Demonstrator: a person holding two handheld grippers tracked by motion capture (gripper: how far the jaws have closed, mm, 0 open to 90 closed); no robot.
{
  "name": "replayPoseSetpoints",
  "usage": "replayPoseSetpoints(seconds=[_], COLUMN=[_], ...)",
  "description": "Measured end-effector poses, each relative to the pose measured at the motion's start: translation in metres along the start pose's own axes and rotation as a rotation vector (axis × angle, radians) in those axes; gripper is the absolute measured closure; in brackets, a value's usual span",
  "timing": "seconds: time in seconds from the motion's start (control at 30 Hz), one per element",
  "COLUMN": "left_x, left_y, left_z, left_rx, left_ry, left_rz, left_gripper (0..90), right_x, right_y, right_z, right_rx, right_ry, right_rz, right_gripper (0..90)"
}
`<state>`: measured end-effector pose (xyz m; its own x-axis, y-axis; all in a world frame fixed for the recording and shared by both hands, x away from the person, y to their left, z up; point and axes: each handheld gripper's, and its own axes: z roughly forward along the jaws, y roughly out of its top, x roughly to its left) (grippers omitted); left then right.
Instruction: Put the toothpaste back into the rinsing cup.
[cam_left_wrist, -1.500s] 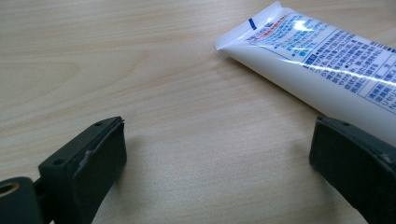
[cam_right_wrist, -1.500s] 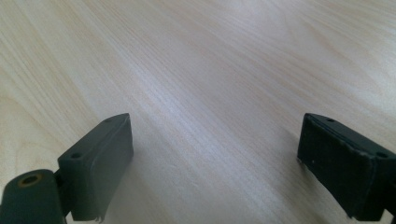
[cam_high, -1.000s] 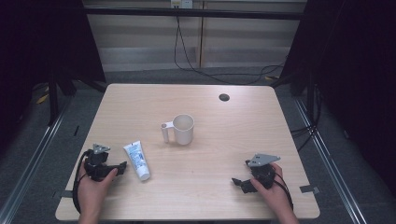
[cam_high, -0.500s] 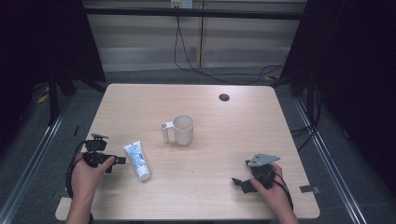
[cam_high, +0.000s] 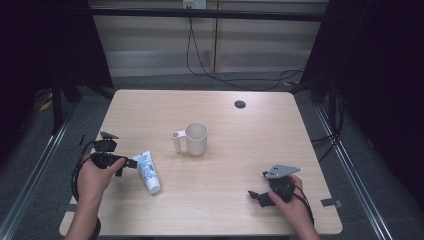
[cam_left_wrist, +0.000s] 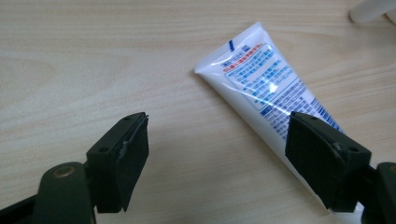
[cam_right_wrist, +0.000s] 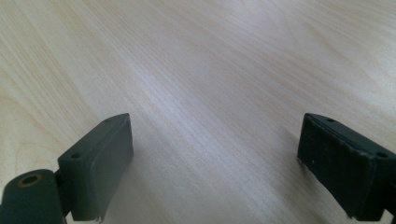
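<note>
Left gripper (cam_high: 126, 163) sits at the near-left of the table (cam_high: 250, 145), held in the person's left hand (cam_high: 95, 177), jaws spread wide and nothing between them. Toothpaste tube (cam_high: 148, 171) lies flat on the wood just right of that gripper, white with blue print, crimped end toward the far side, cap end toward the near edge. In the left gripper view the tube (cam_left_wrist: 271, 98) runs diagonally from upper centre down to lower right; one jaw sits in front of the tube's lower part, the other jaw is over bare wood well to the side, so the tube is beside the gap rather than centred in it. Cannot tell if that jaw touches the tube. Left gripper (cam_left_wrist: 217, 158) looks down at the table from low height. White mug (cam_high: 193, 139) stands upright near table centre, handle pointing left, apart from the tube; a sliver of it shows at the top right corner of the left gripper view. Right gripper (cam_high: 257, 196) rests at the near-right, in the right hand (cam_high: 290, 205), grey plate on top, well apart from mug and tube. Right gripper view: jaws (cam_right_wrist: 215, 163) wide apart, just bare wood grain between them. Small dark round grommet (cam_high: 240, 104) at the far side of the table
</note>
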<state>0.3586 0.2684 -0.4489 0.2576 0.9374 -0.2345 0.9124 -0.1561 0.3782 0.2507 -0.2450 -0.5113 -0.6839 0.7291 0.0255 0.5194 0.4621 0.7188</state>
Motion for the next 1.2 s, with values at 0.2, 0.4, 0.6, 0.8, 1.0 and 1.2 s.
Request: replayPoseSetpoints(seconds=[0.2,0.4,0.6,0.8,1.0,1.2], left_x=[-0.008,-0.014,-0.018,-0.022,-0.027,-0.032], left_y=[0.007,0.013,0.016,0.016,0.016,0.017], left_z=[-0.003,-0.003,-0.001,0.009,0.017,0.025], left_rx=[0.0,0.018,0.025,0.049,0.064,0.091], left_ry=[-0.015,-0.026,-0.032,-0.036,-0.044,-0.046], left_rz=[0.001,0.003,-0.012,-0.019,-0.03,-0.029], left_gripper=[21.1,20.2,20.1,19.3,18.8,18.0], right_x=[0.0,0.0,0.0,0.0,0.0,0.0], right_y=[0.0,0.0,0.0,0.0,0.0,0.0], right_z=[0.0,0.0,0.0,0.0,0.0,0.0], right_rx=[-0.001,-0.001,-0.001,0.001,-0.001,-0.001], right_ry=[0.0,-0.001,0.0,0.0,0.0,0.0], right_rz=[-0.002,-0.001,-0.002,0.0,-0.002,-0.002], right_gripper=[9.9,9.9,9.9,9.9,9.9,9.9])
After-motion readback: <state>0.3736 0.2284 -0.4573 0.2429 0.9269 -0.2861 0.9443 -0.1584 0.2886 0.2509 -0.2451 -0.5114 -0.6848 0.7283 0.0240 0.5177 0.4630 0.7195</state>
